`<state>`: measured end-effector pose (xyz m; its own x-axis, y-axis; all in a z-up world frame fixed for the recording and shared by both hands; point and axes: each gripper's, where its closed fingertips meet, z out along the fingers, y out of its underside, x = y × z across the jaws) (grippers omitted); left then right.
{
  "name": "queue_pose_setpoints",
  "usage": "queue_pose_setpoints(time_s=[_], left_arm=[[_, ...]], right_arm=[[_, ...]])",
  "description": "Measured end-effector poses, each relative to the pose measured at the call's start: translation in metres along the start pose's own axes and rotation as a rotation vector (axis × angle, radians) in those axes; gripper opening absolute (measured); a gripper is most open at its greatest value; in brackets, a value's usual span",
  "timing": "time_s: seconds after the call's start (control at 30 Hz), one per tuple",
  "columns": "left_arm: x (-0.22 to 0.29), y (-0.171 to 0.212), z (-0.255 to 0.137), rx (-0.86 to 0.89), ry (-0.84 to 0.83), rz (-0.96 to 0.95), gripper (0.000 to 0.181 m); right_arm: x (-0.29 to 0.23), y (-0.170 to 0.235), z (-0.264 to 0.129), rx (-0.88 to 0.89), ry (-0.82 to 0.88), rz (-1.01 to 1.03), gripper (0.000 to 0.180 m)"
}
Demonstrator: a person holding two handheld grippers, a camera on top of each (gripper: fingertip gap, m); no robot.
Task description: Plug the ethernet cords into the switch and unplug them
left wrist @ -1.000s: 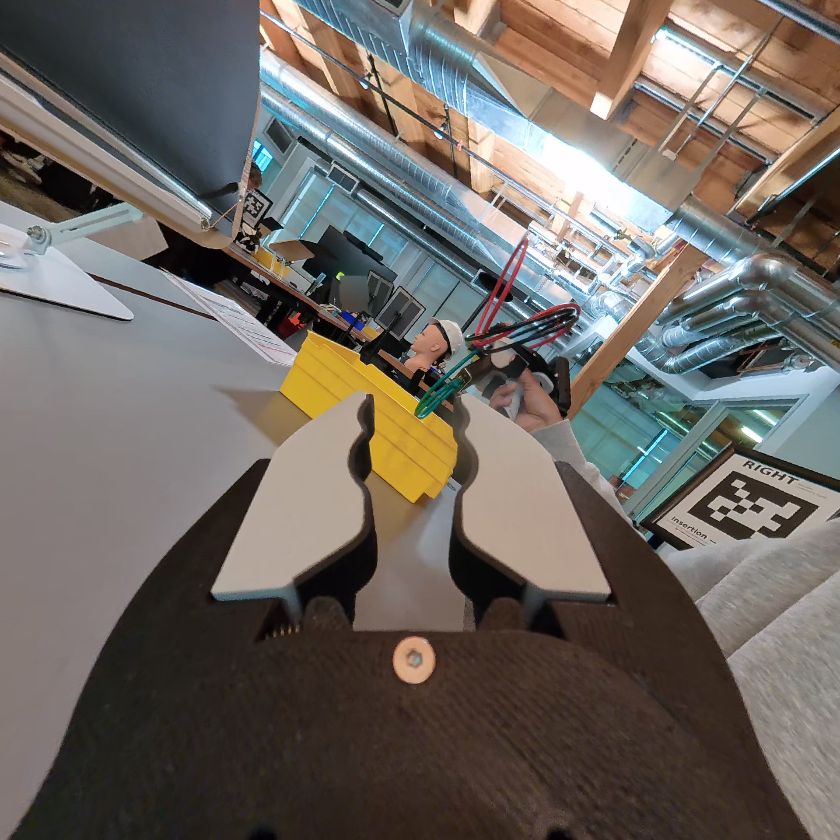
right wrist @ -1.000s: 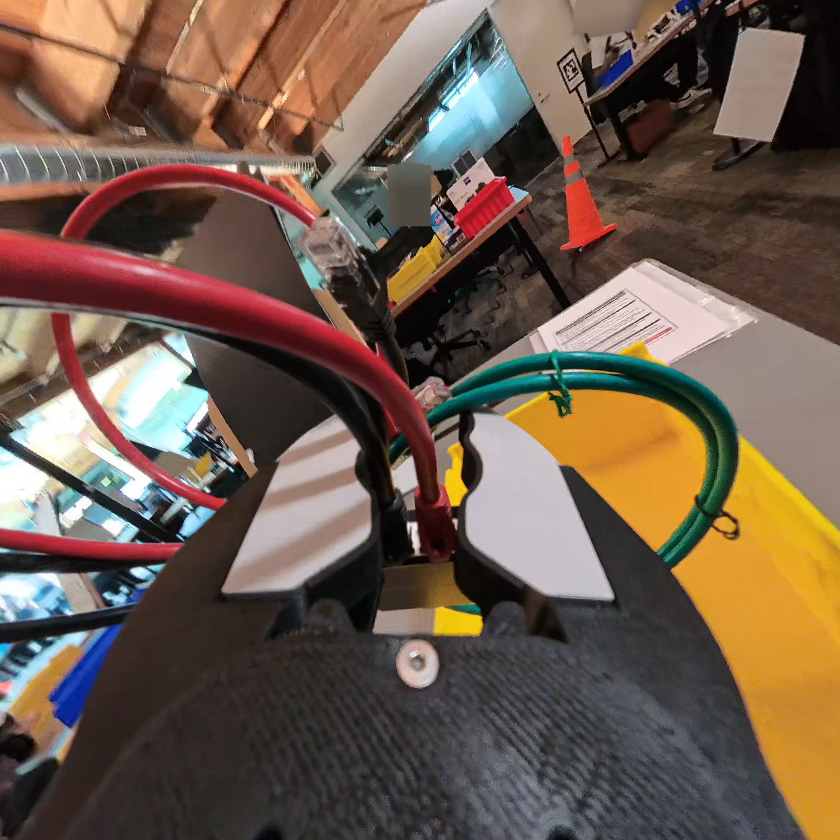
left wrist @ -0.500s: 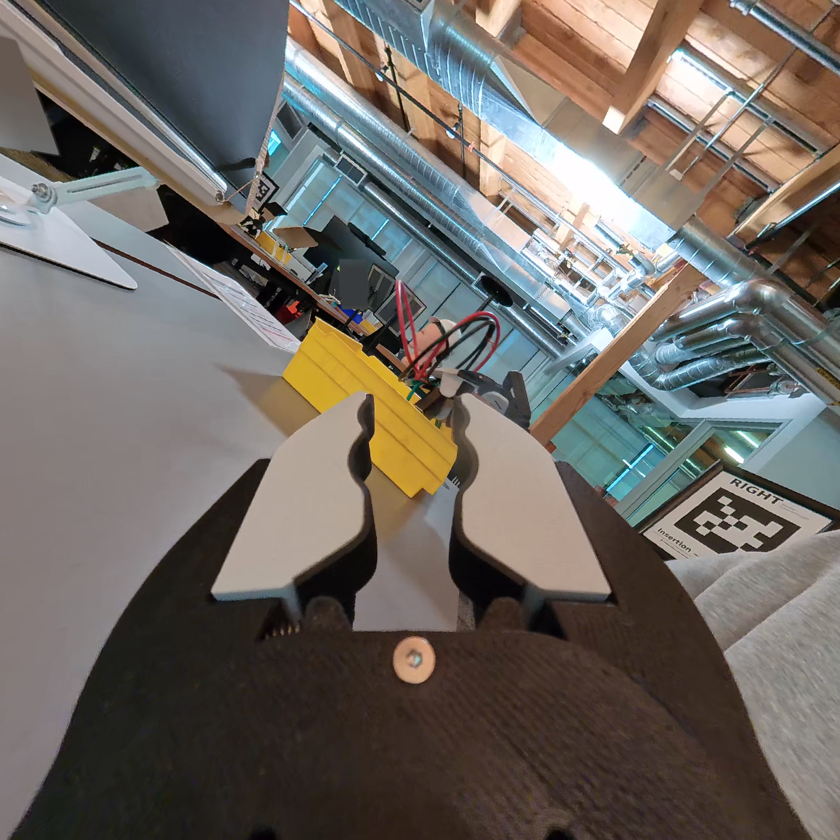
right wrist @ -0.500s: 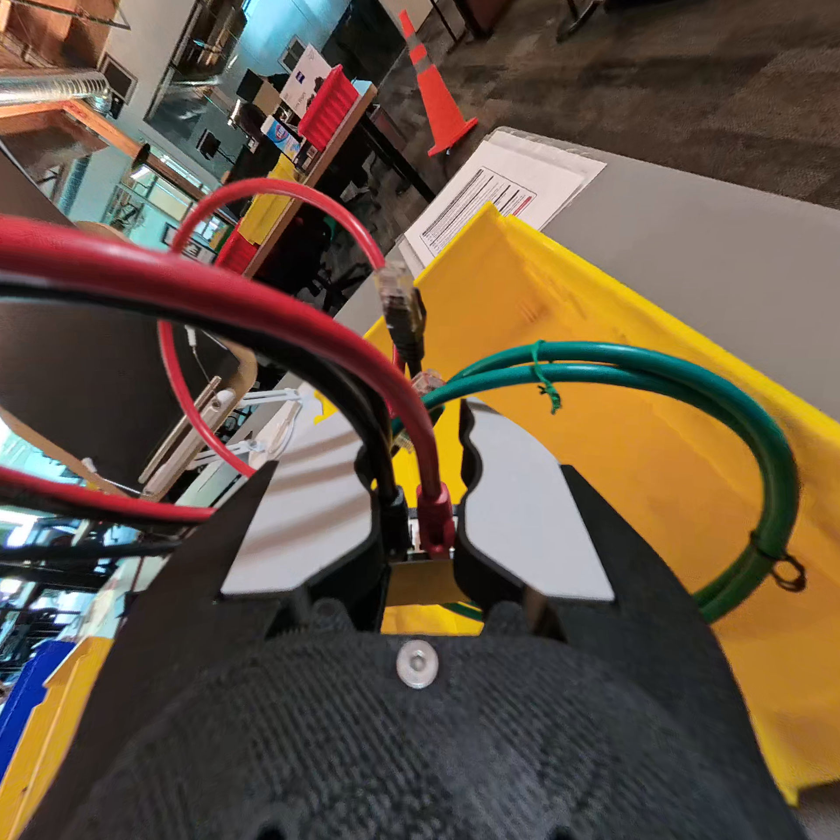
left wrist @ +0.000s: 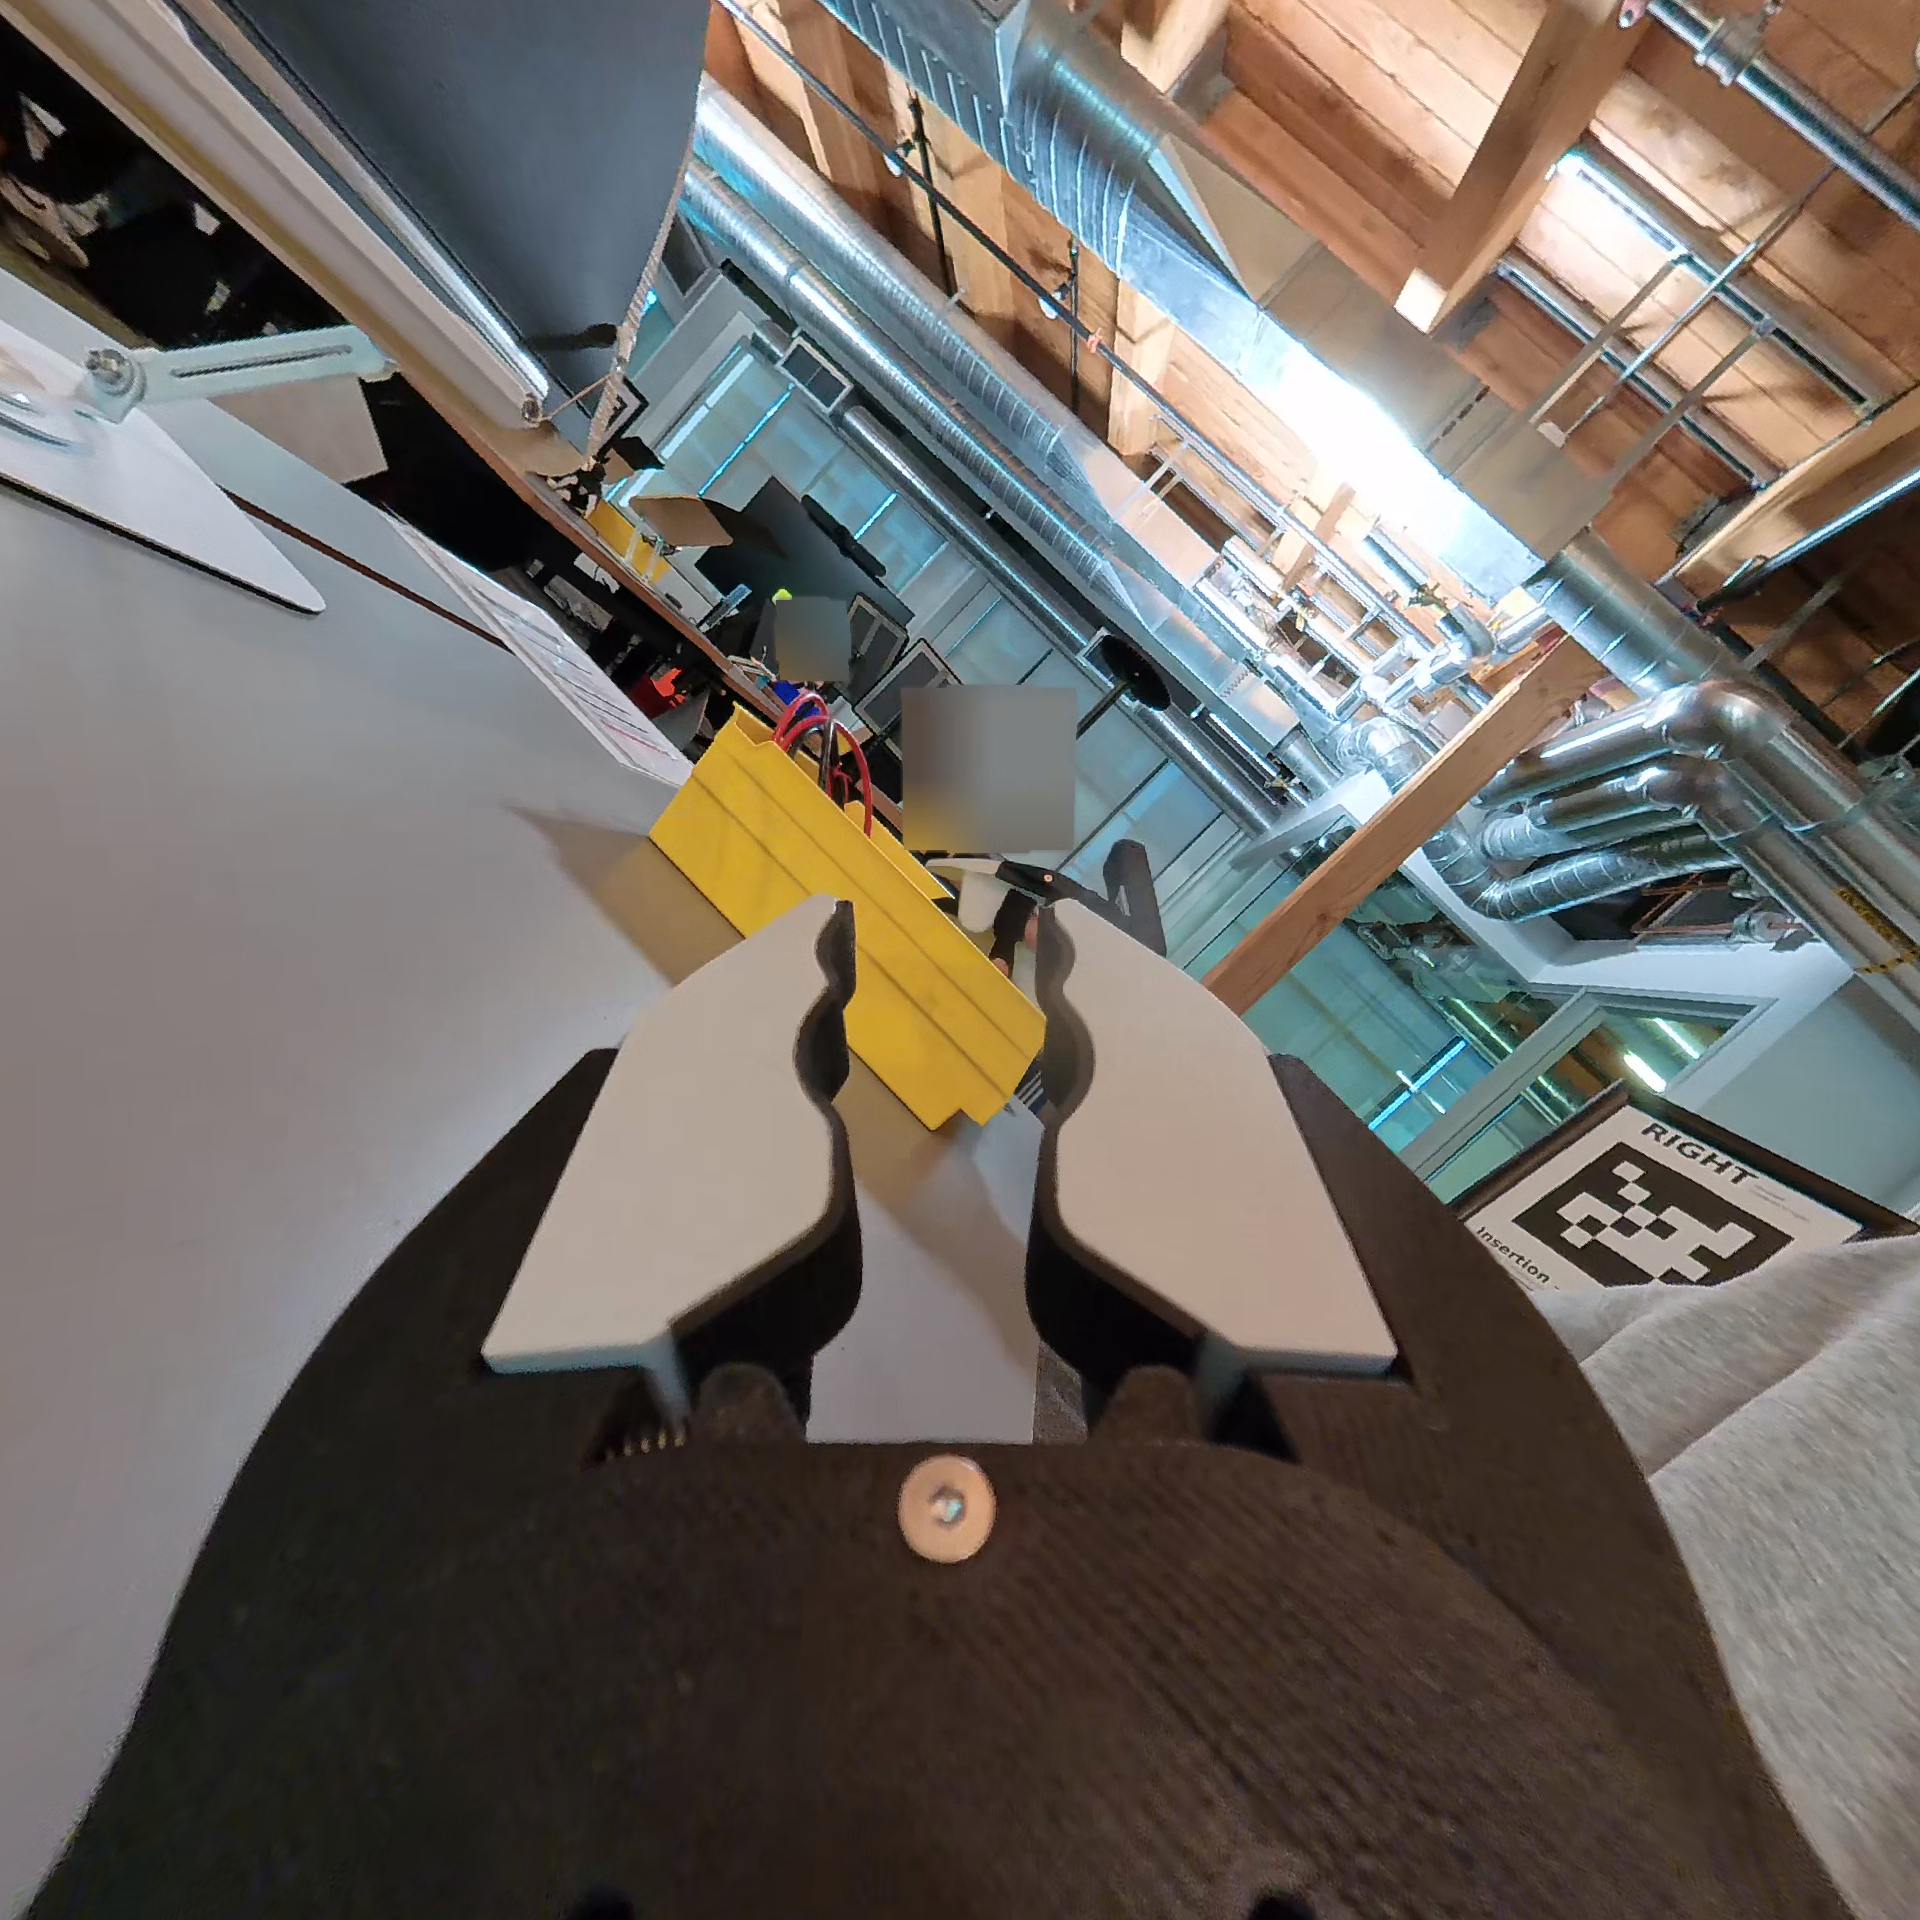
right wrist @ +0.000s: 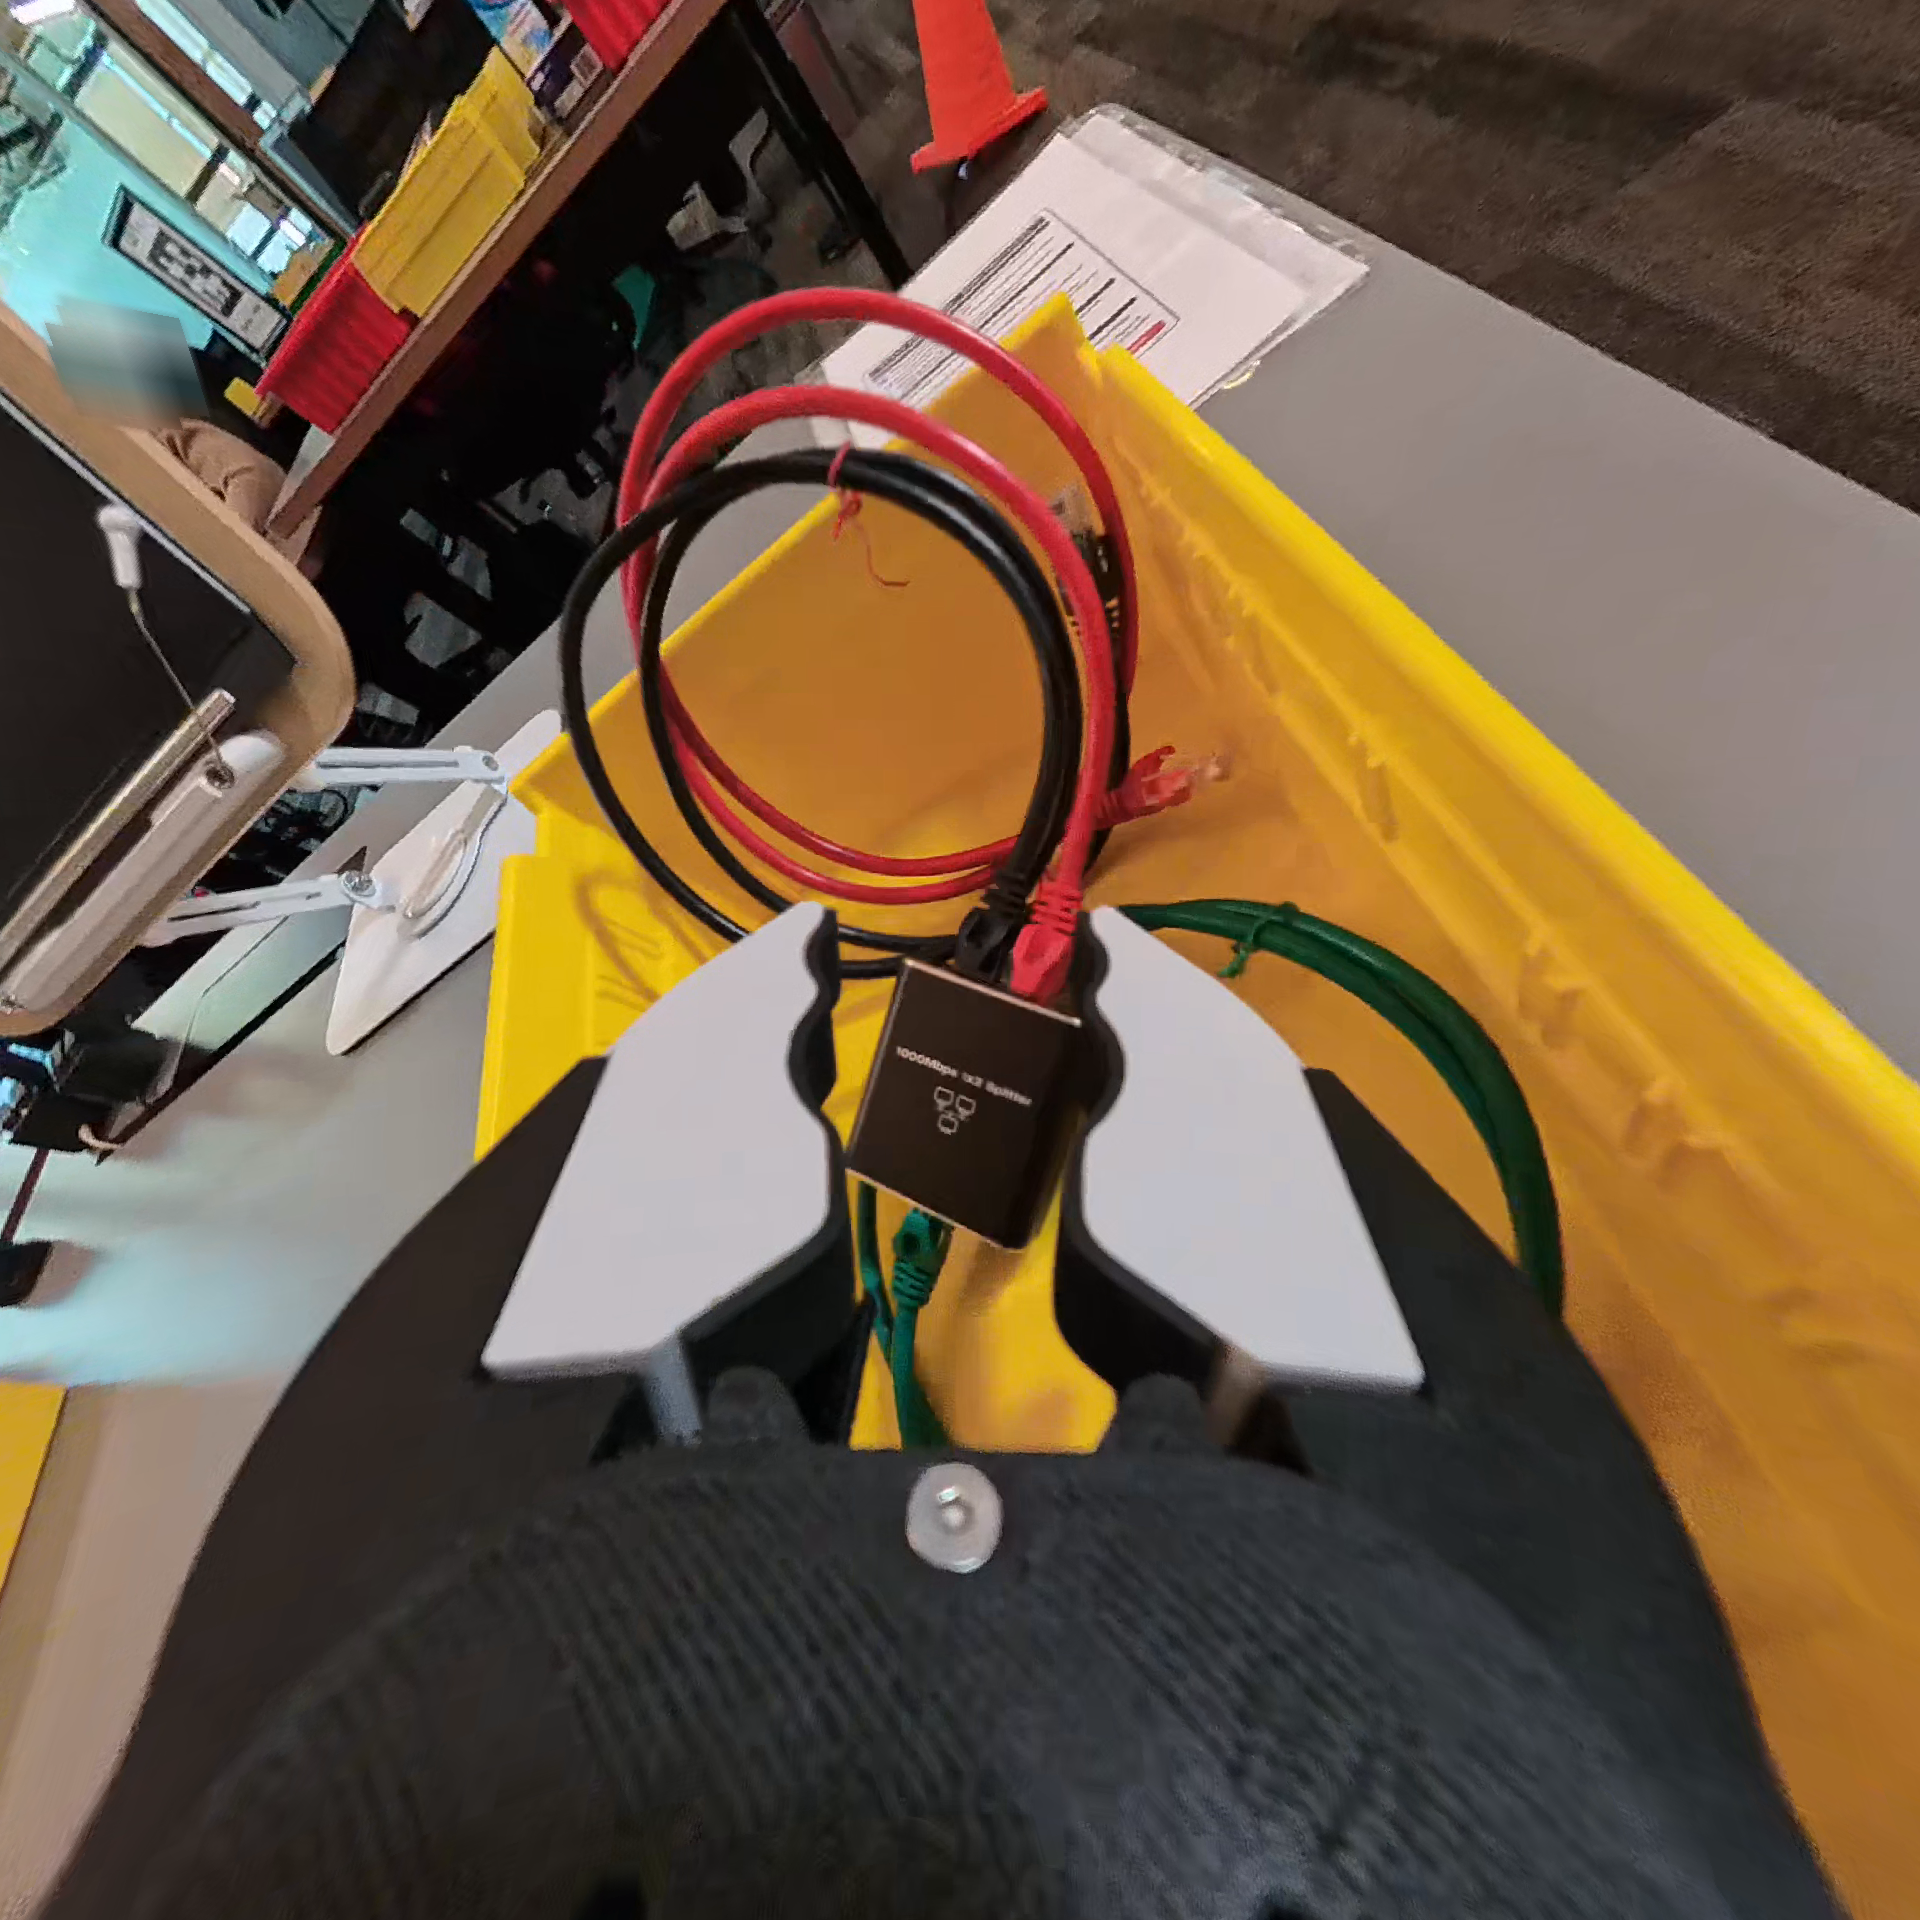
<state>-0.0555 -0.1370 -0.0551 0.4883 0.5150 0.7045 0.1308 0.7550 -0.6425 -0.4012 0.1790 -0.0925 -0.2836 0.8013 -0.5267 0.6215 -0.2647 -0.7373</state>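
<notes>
A small black switch [right wrist: 971, 1107] lies tilted between the fingers of my right gripper [right wrist: 956, 925], over the inside of a yellow bin [right wrist: 1403, 831]. The jaws stand wider than the switch, so the gripper is open. A red cord [right wrist: 883, 416] and a black cord [right wrist: 603, 644] are plugged into its far end, and a green cord [right wrist: 1455, 1049] into its near end. My left gripper [left wrist: 940, 920] is open and empty, low over the grey table [left wrist: 260, 935], pointing at the bin [left wrist: 831, 883]. The cords [left wrist: 821, 748] stick up out of it there.
A sheet of paper in a sleeve [right wrist: 1143, 249] lies past the bin. A white lamp base [right wrist: 416, 935] stands on the table to the bin's left. A framed marker board [left wrist: 1662, 1216] and a grey sleeve [left wrist: 1766, 1455] are at the left gripper's right.
My right gripper has tipped down into the bin and its jaws have widened; the switch, gripped before, now shows its flat face between them. The cords have sunk into the bin. The left gripper barely moved.
</notes>
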Motion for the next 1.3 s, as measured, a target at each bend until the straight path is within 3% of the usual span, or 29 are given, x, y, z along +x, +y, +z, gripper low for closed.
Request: queue_pose_setpoints(time_s=[0.27,0.43,0.57,0.73,0.9,1.07,1.3], left_arm=[[-0.002,0.0,0.0,-0.007,0.003,-0.014,0.033],[-0.003,0.002,0.0,-0.026,-0.001,0.004,0.033],[-0.007,0.007,0.001,-0.054,-0.032,0.042,0.037],[-0.011,0.017,0.004,-0.134,-0.073,0.18,0.037],[-0.012,0.028,0.009,-0.199,-0.079,0.242,0.037],[-0.015,0.033,0.008,-0.233,-0.099,0.283,0.037],[-0.017,0.033,0.007,-0.26,-0.124,0.35,0.037]], right_arm=[[-0.03,-0.042,-0.035,0.23,-0.079,-0.229,0.038],[-0.022,-0.068,-0.084,0.42,0.066,-0.602,0.039],[0.01,-0.06,-0.114,0.537,0.192,-0.724,0.025],[0.064,-0.048,-0.12,0.48,0.297,-0.635,0.034],[0.094,-0.04,-0.095,0.368,0.321,-0.602,0.051],[0.101,-0.029,-0.078,0.266,0.324,-0.641,0.057],[0.106,-0.026,-0.078,0.254,0.328,-0.629,0.059]])
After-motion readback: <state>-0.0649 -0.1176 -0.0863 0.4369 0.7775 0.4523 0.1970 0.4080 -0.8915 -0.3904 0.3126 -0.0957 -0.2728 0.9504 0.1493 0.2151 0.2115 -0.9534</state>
